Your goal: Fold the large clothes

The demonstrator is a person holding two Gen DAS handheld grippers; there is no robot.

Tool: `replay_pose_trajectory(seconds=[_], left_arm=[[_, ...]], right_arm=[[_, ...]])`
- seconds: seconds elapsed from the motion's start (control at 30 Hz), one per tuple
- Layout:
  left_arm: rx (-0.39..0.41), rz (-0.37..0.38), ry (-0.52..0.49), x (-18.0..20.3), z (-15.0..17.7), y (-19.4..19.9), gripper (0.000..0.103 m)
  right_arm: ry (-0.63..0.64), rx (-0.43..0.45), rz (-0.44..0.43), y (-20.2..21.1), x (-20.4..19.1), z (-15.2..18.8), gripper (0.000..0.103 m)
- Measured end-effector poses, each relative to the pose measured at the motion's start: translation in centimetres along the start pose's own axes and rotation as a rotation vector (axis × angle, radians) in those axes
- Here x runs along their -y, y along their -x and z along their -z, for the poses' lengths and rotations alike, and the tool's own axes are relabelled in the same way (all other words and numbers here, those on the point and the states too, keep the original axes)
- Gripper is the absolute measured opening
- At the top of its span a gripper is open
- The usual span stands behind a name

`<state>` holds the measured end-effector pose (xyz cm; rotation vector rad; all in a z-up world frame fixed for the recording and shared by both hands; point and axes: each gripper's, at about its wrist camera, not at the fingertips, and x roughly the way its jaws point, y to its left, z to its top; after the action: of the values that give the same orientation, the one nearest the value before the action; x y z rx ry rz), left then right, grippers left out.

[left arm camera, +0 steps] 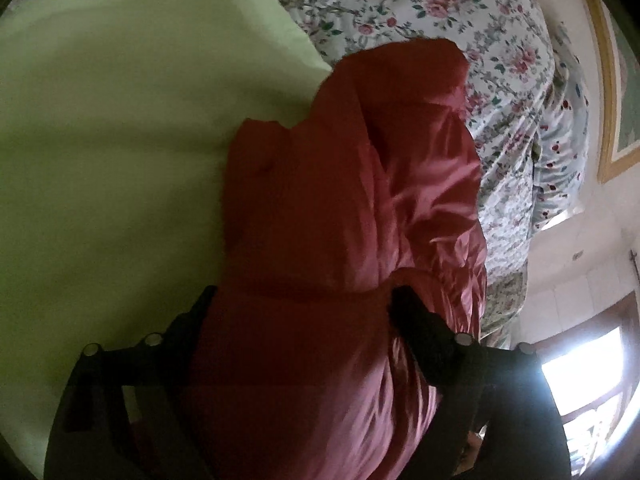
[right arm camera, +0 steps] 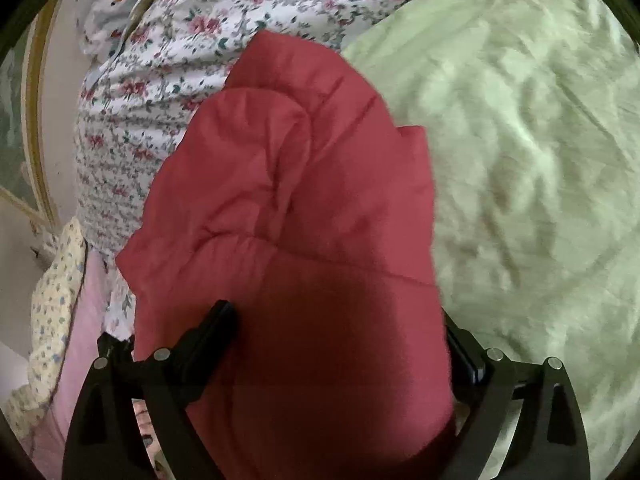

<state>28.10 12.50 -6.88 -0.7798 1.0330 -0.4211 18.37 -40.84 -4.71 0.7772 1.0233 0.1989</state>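
Observation:
A red puffy jacket point(left arm camera: 344, 184) fills the middle of both wrist views point(right arm camera: 296, 200). It lies over a pale green sheet point(left arm camera: 120, 140) that shows at the right in the right wrist view point(right arm camera: 520, 160). My left gripper point(left arm camera: 304, 304) has thick red fabric bunched between its two black fingers point(left arm camera: 420, 332). My right gripper point(right arm camera: 340, 320) also has a thick fold of the jacket between its fingers point(right arm camera: 216, 320); the right finger is mostly hidden by fabric. Both grippers grip bulky padding, so the jaws stand wide apart.
A floral bedcover point(left arm camera: 460, 20) lies beyond the jacket, also in the right wrist view point(right arm camera: 168, 60). A framed picture point(left arm camera: 616, 80) hangs on the wall and a bright window point(left arm camera: 588, 368) is at the lower right. A pink cloth point(right arm camera: 76, 340) and a dotted pillow point(right arm camera: 56, 300) lie at the left.

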Motion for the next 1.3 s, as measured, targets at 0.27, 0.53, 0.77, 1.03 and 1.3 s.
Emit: replay_pose_trajectory(seconds=[0.27,0.53,0.77,1.03,1.3], left_arm=[[-0.003,0.016,-0.074,1.9,0.4,1.6,0.045],[0.013,0.032,-0.133,4.2,2.6,6.3,0.041],[0.022,0.055,-0.149,3.8,6.8,11.2,0.040],[-0.001,0.051,-0.125,2.1,11.2,14.7,0.040],[-0.031,-0.049,-0.136,0.5,12.2,13.6,0.043]], right_arm=[[0.054,-0.010,0.030,1.0,-2.2,0.4,0.057],[0.077,-0.008,0.004,4.2,-4.9,2.3,0.041],[0.117,-0.027,-0.034,7.9,-6.9,6.4,0.040],[0.114,-0.053,-0.059,10.6,-7.1,11.2,0.040],[0.055,-0.078,-0.032,10.0,-4.4,12.8,0.044]])
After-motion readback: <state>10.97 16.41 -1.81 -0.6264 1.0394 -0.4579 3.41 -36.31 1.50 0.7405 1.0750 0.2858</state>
